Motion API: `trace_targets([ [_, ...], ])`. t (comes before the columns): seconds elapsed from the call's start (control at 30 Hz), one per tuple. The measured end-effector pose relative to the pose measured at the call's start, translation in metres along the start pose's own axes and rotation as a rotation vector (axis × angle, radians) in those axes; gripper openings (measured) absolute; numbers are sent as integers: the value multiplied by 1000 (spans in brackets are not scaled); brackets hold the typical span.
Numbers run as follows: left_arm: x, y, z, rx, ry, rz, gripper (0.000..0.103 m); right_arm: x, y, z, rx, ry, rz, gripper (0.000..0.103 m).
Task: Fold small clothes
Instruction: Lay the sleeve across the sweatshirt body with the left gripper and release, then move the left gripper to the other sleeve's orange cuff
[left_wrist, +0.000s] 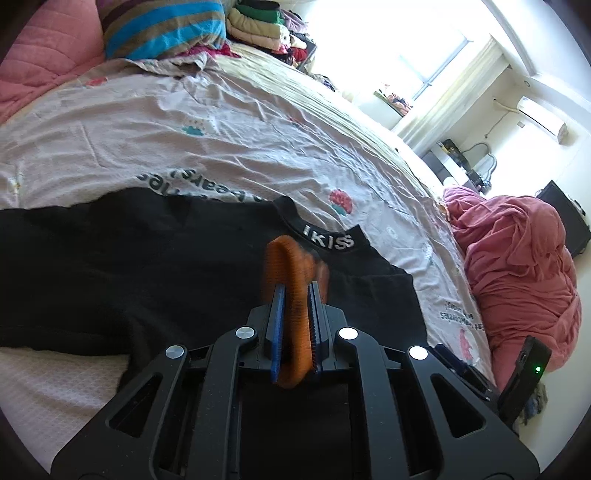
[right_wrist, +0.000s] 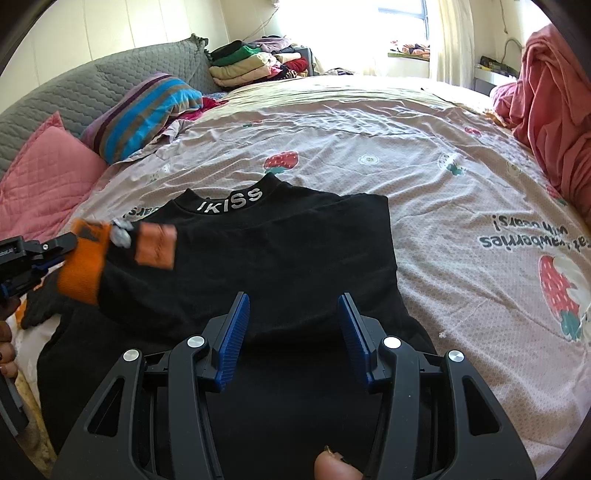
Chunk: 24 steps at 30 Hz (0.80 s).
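Both grippers differ: left gripper (left_wrist: 297, 291) clamps an orange sock (left_wrist: 291, 266); right gripper (right_wrist: 293, 321) gapes over the black shirt (right_wrist: 288, 251), only its view showing a thumb (right_wrist: 334, 467) at 6 o'clock.

Blown-out window (left_wrist: 436, 66) glare, fisheye-warped edges.

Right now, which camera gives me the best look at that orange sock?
The right wrist view: the orange sock shows side-on, dangling from the left hand-held gripper over the black top, though blurred. The left wrist view shows only the sock's edge clamped between its own pads.
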<state>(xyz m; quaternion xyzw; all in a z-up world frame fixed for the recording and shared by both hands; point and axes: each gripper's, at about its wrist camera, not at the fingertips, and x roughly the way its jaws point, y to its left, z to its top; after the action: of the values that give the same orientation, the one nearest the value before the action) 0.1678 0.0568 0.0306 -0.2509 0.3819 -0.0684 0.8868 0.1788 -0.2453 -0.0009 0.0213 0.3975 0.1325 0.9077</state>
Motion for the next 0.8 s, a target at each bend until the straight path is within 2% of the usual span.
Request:
trace_targets([
  [0.17, 1, 5, -1, 2, 7, 30, 6, 7, 3, 4, -22, 5, -18, 48],
  [0.27, 9, 1, -4, 19, 32, 39, 6, 11, 5, 6, -31, 6, -24, 52],
  [0.33, 19, -4, -9, 48, 65, 53, 14, 14, 6, 7, -37, 9, -31, 53],
  [0.4, 32, -7, -15, 83, 100, 88, 34, 18, 6, 8, -41, 13, -39, 53],
  [0.5, 51, -1, -27, 109, 157, 153, 39, 26, 1, 7, -38, 41, -59, 53],
  [0.57, 60, 6, -34, 118, 186, 186, 39, 35, -6, 4, -28, 78, -82, 59],
  [0.63, 60, 8, -37, 134, 185, 191, 39, 45, -13, -2, -19, 126, -99, 67],
  [0.67, 60, 7, -37, 139, 184, 194, 39, 50, -15, -5, -18, 145, -93, 67],
  [0.8, 57, 8, -37, 132, 184, 181, 43, 46, -13, -8, -30, 130, -90, 70],
])
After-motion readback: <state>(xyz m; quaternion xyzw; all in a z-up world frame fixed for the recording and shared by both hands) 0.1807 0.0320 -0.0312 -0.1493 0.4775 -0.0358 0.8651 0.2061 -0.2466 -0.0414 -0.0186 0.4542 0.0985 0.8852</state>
